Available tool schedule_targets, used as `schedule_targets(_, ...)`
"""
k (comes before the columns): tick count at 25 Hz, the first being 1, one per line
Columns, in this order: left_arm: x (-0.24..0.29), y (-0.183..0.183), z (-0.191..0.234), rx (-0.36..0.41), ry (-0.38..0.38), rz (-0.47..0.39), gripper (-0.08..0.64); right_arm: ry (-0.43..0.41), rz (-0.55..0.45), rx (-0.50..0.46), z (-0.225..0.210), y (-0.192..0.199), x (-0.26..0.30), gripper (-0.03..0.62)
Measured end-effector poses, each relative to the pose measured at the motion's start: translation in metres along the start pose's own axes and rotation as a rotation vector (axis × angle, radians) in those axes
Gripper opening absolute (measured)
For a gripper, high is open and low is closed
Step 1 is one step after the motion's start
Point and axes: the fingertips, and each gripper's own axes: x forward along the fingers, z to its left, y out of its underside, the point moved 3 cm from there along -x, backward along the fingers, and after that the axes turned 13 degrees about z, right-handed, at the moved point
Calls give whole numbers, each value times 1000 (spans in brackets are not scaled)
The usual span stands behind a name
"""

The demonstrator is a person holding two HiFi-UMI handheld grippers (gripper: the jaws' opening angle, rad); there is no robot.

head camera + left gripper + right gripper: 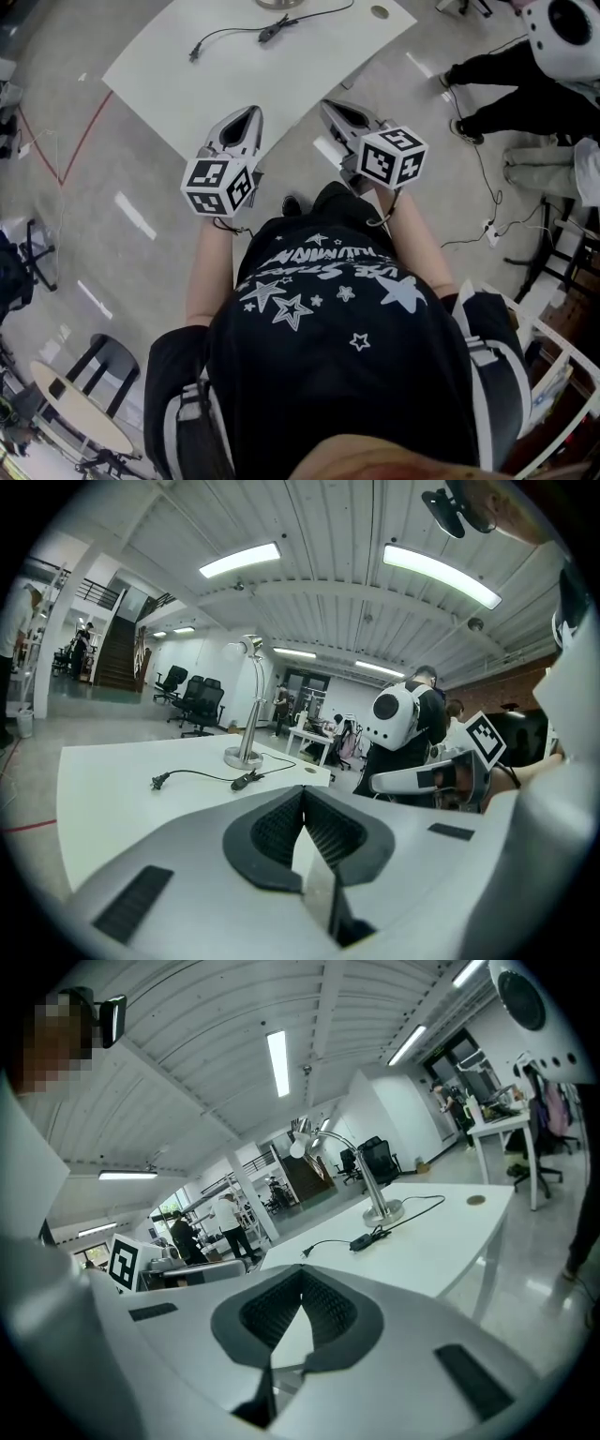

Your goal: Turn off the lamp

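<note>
Here, both forearms reach forward from the person's chest, side by side at mid-frame in the head view. The left tool (246, 117) and right tool (336, 111) point slightly downward at the near edge of the white tabletop (244, 75), each with its jaws closed on nothing. The silver gooseneck desk lamp (253, 705) stands on the tabletop's far side, at the head view's top edge, well apart from both tools.

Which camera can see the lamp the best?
The right gripper view. The lamp shows whole there, from the side: base, bent neck and head. The left gripper view also shows the lamp whole, but it looks narrower. The head view catches only its base at the top edge.
</note>
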Motion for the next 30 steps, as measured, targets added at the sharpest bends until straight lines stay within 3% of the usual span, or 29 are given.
schedule_targets(7, 28, -6, 11, -10, -31, 17, 11, -22, 12, 7, -35, -23, 19, 5)
schedule_targets(17, 94, -35, 49, -48, -65, 17, 11, -102, 66, -74, -87, -89, 84, 5)
schedule_targets(21, 124, -38, 65, -31, -94, 40, 11, -121, 104, -105, -110, -102, 110, 5)
schedule_targets(30, 159, -38, 90, 42, -162, 150, 14, -162, 187, -134, -117, -125, 151, 5)
